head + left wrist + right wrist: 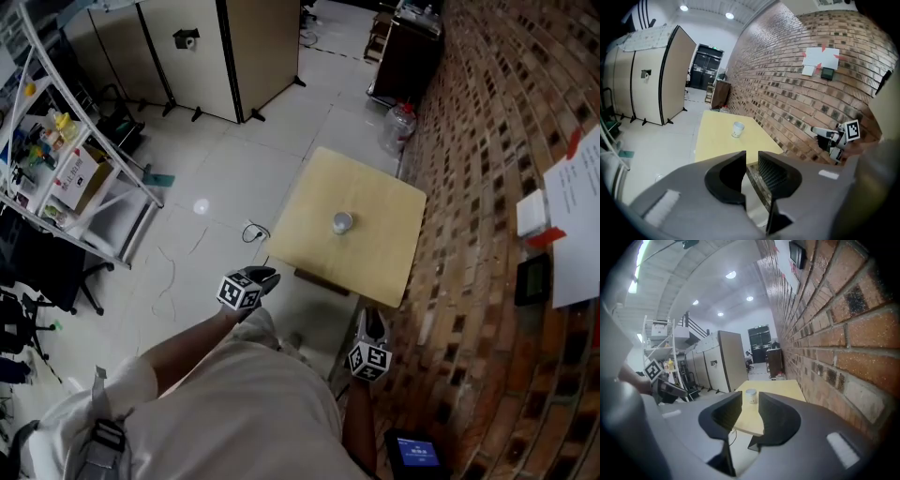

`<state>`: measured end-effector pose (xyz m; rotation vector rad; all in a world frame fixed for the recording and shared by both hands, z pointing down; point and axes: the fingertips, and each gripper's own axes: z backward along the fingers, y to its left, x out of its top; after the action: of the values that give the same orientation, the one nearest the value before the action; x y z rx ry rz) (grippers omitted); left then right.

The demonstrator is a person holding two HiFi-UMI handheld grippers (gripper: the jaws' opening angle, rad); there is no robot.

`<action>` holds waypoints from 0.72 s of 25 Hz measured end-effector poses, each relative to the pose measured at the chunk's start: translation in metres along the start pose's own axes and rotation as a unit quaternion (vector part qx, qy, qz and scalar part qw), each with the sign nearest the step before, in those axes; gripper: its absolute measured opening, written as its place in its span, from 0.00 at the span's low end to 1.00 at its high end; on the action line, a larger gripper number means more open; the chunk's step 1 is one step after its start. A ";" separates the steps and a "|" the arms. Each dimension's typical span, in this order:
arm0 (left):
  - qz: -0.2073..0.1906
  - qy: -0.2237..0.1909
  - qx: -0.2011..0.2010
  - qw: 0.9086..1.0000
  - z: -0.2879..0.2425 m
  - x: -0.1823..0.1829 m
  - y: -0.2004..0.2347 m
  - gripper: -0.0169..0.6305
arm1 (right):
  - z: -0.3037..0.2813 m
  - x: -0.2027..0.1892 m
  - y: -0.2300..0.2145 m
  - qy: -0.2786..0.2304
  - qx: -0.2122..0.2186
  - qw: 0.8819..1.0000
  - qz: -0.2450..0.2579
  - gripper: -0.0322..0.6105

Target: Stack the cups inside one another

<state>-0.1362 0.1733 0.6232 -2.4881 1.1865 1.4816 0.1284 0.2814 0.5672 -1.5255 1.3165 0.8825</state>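
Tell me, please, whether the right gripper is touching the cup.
Apart: the head view shows the right gripper short of the table, with bare tabletop before the cup.

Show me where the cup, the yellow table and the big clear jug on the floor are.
cup [342, 222]: head view, its open top.
yellow table [375, 261]: head view, bare tabletop beside the cup.
clear jug [397, 127]: head view, middle of its body.

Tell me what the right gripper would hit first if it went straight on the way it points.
Probably the white cup on the yellow table: it shows right in the gap between the right gripper's open fingers, with nothing nearer in line. Depth is unclear, so the table might come first.
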 end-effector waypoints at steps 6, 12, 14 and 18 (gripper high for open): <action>0.031 -0.015 0.007 0.999 0.002 -0.002 0.002 0.18 | -0.010 -0.027 0.013 0.034 0.003 0.999 -0.007 0.22; 0.045 -0.025 0.024 0.998 0.032 -0.007 0.025 0.17 | -0.034 -0.001 0.040 0.006 -0.001 0.995 0.095 0.28; 0.038 -0.023 0.029 0.999 0.042 -0.006 0.041 0.18 | -0.045 0.011 0.051 -0.007 -0.010 0.993 0.113 0.30; 0.032 -0.018 0.036 0.999 0.053 -0.004 0.083 0.18 | -0.067 0.018 0.067 -0.019 -0.024 0.994 0.105 0.32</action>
<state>-0.2274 0.1362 0.6255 -2.3895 1.3017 1.4630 0.0632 0.2109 0.5608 -1.4178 1.4555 1.0769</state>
